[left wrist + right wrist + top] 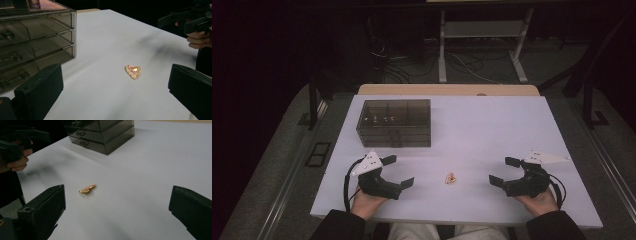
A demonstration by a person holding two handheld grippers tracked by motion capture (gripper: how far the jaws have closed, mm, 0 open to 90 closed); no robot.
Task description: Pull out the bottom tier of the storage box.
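A small gold trinket (451,178) lies on the white table (482,130) between my two grippers. In the left gripper view the trinket (133,71) sits ahead of wide-apart black jaws; in the right gripper view the trinket (87,189) lies ahead and to the left. My left gripper (398,171) rests near the front edge, open and empty, pointing toward the trinket. Opposite it my right gripper (504,171) is open too, with nothing between its jaws. A smoky clear drawer box (394,122) stands at the back left.
The drawer box (30,37) has three stacked drawers with small items inside, also seen as the drawer box (102,132) far off. Beyond the table are a dark floor, cables and a white stand (482,45). The table's front edge runs just behind both hands.
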